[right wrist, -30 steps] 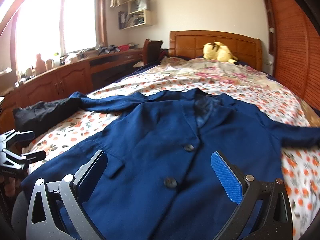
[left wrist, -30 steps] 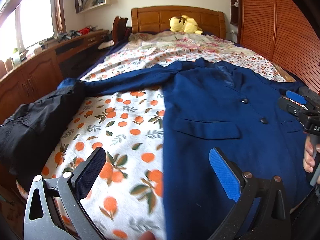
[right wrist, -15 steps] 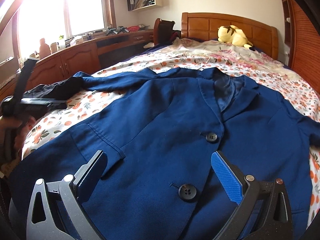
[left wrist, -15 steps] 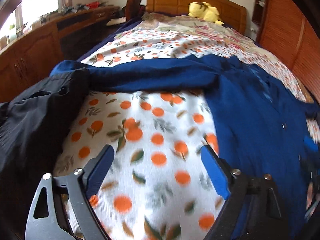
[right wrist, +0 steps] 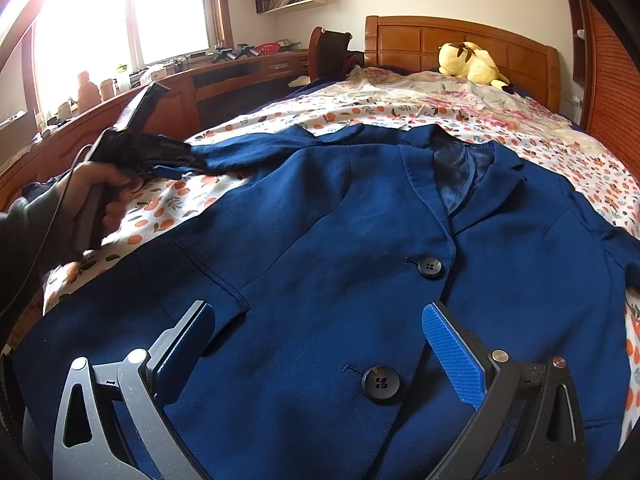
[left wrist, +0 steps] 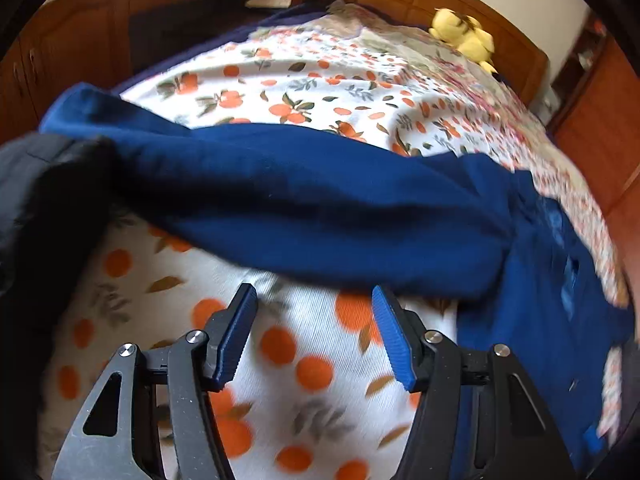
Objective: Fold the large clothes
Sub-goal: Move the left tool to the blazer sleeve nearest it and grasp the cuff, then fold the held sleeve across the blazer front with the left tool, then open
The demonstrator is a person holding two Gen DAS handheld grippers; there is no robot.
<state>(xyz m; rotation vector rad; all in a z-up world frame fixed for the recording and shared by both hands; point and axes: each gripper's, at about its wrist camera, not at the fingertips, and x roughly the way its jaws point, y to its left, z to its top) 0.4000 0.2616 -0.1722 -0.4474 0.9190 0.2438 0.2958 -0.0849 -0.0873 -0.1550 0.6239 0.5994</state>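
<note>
A navy blue blazer [right wrist: 340, 240] lies face up and buttoned on the orange-print bedsheet [right wrist: 160, 208]. Its left sleeve [left wrist: 304, 200] stretches out sideways across the sheet. My left gripper [left wrist: 314, 320] is open, low over the sheet, just short of the sleeve's near edge; it also shows in the right wrist view [right wrist: 168, 170], held by a hand beside the sleeve. My right gripper [right wrist: 320, 340] is open and empty, hovering above the blazer's lower front near the bottom button [right wrist: 380, 383].
A black garment [left wrist: 40, 216] lies at the bed's left edge by the sleeve cuff. A yellow plush toy [right wrist: 470, 62] sits by the wooden headboard [right wrist: 420, 40]. A wooden desk and cabinets [right wrist: 160, 96] run along the left; a wooden wardrobe [right wrist: 612, 92] stands right.
My left gripper has moved forward and down toward the outstretched sleeve, with its jaws narrowed but still open. My right gripper has come closer over the blazer's front.
</note>
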